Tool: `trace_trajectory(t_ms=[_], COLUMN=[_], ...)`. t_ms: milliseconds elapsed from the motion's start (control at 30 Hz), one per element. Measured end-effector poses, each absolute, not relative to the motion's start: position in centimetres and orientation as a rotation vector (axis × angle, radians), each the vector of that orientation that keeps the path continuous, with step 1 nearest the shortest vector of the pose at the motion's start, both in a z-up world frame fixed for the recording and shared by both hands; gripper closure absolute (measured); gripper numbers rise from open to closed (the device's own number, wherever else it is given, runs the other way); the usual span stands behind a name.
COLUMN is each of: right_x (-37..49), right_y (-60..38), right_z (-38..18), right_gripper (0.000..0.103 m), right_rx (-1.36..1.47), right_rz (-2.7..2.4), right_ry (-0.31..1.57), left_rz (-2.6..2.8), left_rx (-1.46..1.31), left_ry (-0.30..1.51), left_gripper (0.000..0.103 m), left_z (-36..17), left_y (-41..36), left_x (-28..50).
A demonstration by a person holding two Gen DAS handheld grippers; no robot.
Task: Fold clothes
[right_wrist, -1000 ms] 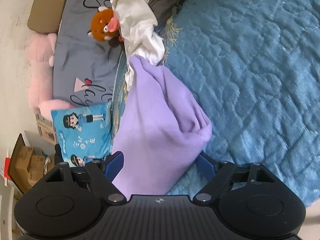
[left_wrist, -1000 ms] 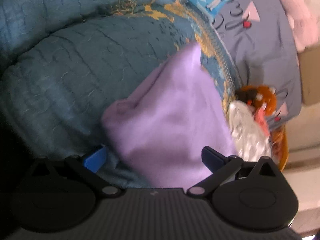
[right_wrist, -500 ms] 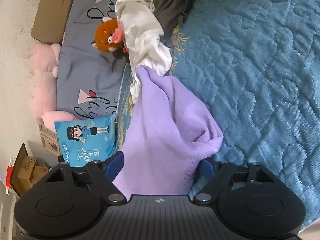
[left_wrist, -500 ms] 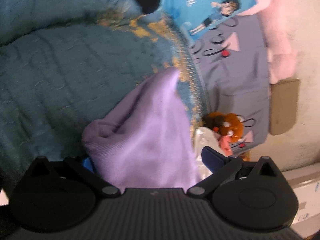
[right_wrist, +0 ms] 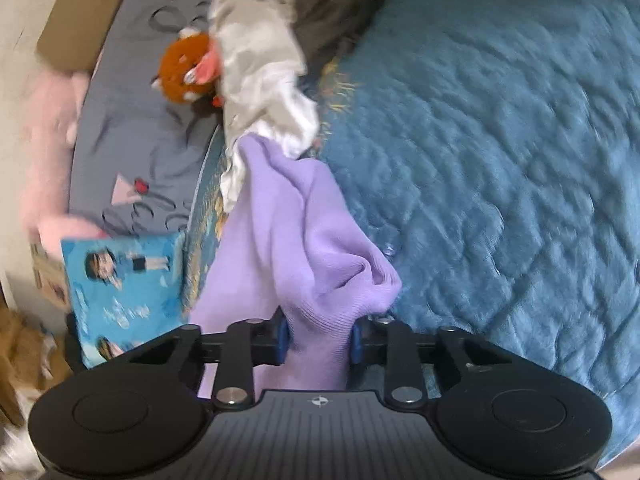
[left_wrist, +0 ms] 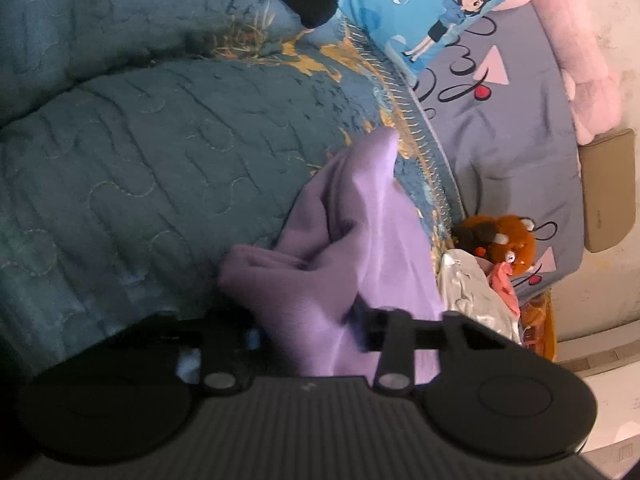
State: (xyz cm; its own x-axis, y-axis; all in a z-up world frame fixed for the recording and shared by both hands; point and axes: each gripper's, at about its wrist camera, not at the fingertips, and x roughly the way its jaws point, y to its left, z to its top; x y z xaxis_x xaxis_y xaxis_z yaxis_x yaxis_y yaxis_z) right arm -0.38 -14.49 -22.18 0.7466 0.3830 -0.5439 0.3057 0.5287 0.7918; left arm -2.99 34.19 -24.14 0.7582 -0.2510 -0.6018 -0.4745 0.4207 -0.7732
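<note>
Lilac garment (right_wrist: 296,248) between both grippers' fingers (right_wrist: 281,334)

Items counted on the bed: one lilac garment (right_wrist: 292,240), one white satin garment (right_wrist: 260,68), one dark garment (right_wrist: 332,8). One orange plush toy (right_wrist: 184,68), one blue cartoon-print cushion (right_wrist: 124,284), one tan pillow (left_wrist: 608,192). Two grippers: left (left_wrist: 308,334), right (right_wrist: 318,340).

Blue quilted bedspread (right_wrist: 500,160), grey printed sheet (left_wrist: 516,128), off-white wall (left_wrist: 608,32).
</note>
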Motion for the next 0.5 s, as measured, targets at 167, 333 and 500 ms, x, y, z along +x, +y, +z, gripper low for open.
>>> trace_trajectory(t_ms=[167, 333, 500], right_x=[0.0, 0.7, 0.9], right_y=[-12.2, -9.7, -8.5], right_z=[-18.3, -15.1, -13.2], right_gripper=[0.082, 0.083, 0.084], right_rx=[0.732, 0.431, 0.265], right_rz=[0.069, 0.113, 0.144], right_ry=[0.749, 0.724, 0.714], left_rz=[0.156, 0.146, 0.134], left_rx=[-0.93, -0.676, -0.424], left_ry=[0.72, 0.739, 0.759], left_gripper=[0.077, 0.078, 0.081], left_z=[-21.2, -18.2, -15.3], left_y=[32.4, 29.6, 26.7], left_x=[-2.6, -1.4, -0.1])
